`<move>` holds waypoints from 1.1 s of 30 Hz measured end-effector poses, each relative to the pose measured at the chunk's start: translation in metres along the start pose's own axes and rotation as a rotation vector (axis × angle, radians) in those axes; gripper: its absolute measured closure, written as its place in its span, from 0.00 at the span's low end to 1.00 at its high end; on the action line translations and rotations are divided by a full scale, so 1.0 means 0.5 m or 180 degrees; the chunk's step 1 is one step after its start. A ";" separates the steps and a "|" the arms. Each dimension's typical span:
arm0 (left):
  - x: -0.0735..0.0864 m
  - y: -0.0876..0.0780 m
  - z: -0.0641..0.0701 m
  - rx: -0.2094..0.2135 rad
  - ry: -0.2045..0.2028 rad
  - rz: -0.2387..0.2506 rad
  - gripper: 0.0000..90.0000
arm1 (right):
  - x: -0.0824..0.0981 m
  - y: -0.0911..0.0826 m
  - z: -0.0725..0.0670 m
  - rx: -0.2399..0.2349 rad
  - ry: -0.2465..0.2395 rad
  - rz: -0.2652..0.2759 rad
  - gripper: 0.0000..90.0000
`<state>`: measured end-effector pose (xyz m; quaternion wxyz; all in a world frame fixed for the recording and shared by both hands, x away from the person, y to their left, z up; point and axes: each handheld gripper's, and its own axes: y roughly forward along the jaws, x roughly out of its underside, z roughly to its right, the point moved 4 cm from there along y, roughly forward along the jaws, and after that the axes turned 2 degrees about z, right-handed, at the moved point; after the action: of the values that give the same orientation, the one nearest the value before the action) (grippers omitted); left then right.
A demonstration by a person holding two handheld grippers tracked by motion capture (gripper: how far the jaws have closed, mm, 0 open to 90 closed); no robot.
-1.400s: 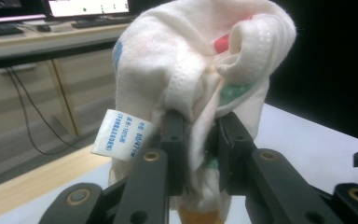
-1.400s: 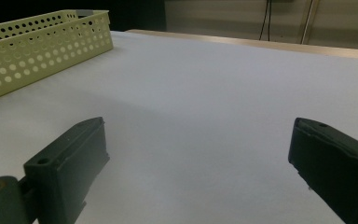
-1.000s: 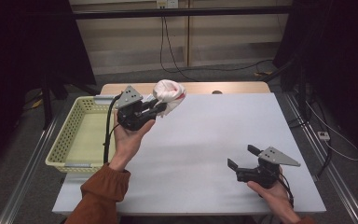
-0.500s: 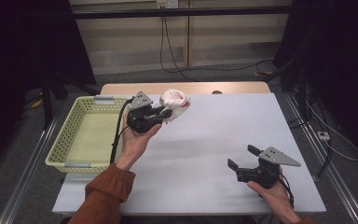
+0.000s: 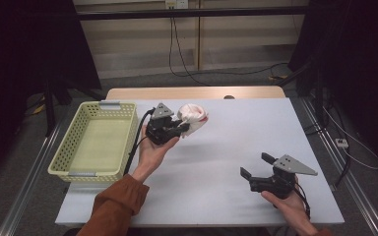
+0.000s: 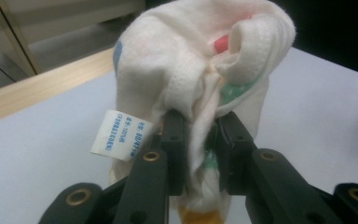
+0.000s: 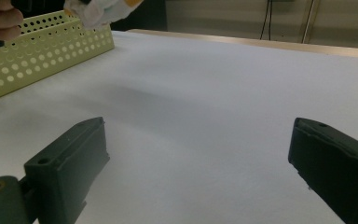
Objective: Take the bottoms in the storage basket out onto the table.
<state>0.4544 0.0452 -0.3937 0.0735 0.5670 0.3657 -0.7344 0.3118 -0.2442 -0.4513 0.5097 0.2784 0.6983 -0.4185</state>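
A small white garment [image 5: 194,116] with pink, green and blue prints hangs bunched in my left gripper [image 5: 181,130], which is shut on it above the white table, just right of the basket. In the left gripper view the cloth [image 6: 191,60] is pinched between the two black jaws of the left gripper [image 6: 200,137], and a white care label [image 6: 121,135] dangles on its left. My right gripper [image 5: 256,165] rests low over the table's front right, open with nothing between its jaws. The right gripper view shows its own jaws [image 7: 200,144] spread wide over bare tabletop.
A pale yellow perforated basket [image 5: 61,164] stands on the left part of the table; its wall [image 7: 42,51] also appears in the right gripper view. A wooden strip [image 5: 192,93] runs along the table's far edge. Cables hang behind.
My left gripper has carried the garment to the right and a little toward the person, away from the basket. The right gripper has stayed still.
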 end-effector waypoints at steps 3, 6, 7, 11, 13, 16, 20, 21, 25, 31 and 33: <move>0.005 0.008 -0.010 -0.0002 -0.0075 -0.0025 0.84 | 0.001 0.001 0.000 -0.0001 -0.0013 -0.0011 0.05; 0.021 0.022 -0.014 -0.0024 -0.0072 -0.0122 0.84 | 0.001 0.001 0.000 -0.0003 0.0009 -0.0014 0.05; 0.027 0.028 -0.015 -0.0027 -0.0065 -0.0169 0.83 | 0.001 0.001 0.000 -0.0003 0.0008 -0.0020 0.05; 0.050 0.049 -0.011 0.0007 0.0016 -0.0359 0.83 | 0.001 0.001 -0.002 -0.0012 -0.0008 -0.0011 0.05; 0.056 0.056 -0.008 0.0020 0.0050 -0.0394 0.83 | 0.001 0.001 -0.002 -0.0009 -0.0007 -0.0009 0.05; 0.066 0.066 -0.008 -0.0005 0.0059 -0.0448 0.83 | 0.001 0.001 -0.002 -0.0024 -0.0003 -0.0020 0.05; 0.084 0.082 -0.012 -0.0064 0.0072 -0.0569 0.83 | 0.001 0.001 -0.002 -0.0030 -0.0003 -0.0016 0.05; 0.088 0.086 -0.012 -0.0065 0.0067 -0.0602 0.83 | 0.001 0.001 -0.002 -0.0028 -0.0005 -0.0014 0.05; 0.104 0.098 -0.010 -0.0086 0.0178 -0.0703 0.82 | 0.001 0.001 -0.002 -0.0020 -0.0003 -0.0004 0.05; 0.114 0.114 -0.004 -0.0055 0.0257 -0.0741 0.78 | 0.003 -0.003 0.003 -0.0017 0.0020 -0.0007 0.05; 0.117 0.118 -0.002 -0.0045 0.0275 -0.0750 0.75 | 0.003 -0.002 0.006 -0.0011 0.0029 -0.0006 0.05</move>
<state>0.4659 0.0215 -0.4723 -0.0251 0.5508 0.4379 -0.7101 0.3119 -0.2476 -0.4529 0.5065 0.2787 0.7016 -0.4165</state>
